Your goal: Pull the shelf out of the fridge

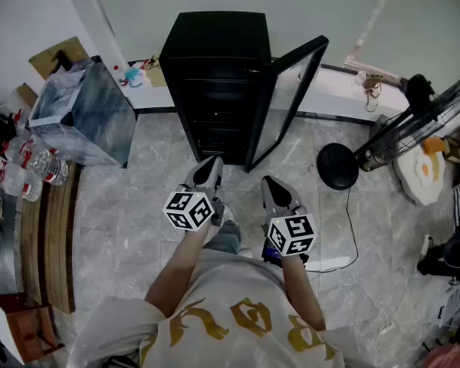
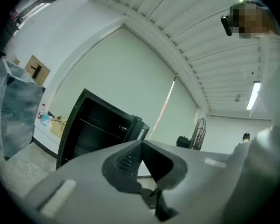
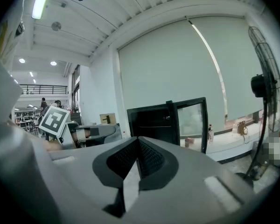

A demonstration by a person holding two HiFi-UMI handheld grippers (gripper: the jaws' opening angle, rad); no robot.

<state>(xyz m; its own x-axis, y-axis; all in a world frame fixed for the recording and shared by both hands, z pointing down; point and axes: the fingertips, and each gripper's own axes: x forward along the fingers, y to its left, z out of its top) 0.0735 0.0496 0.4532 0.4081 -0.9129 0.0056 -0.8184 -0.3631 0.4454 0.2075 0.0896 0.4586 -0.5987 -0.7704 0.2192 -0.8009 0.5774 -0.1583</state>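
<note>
Evidently nothing is held yet: both pairs of jaws are closed and empty.
Both the left gripper (image 1: 209, 165) and the right gripper (image 1: 271, 182) hover just in front of the small black fridge (image 1: 215, 60), whose glass door (image 1: 295, 90) stands open. Thin dark shelves (image 2: 97, 124) sit inside it. One should be light, stiff and free-sliding, so pinch the middle of its front edge and keep it level.
</note>
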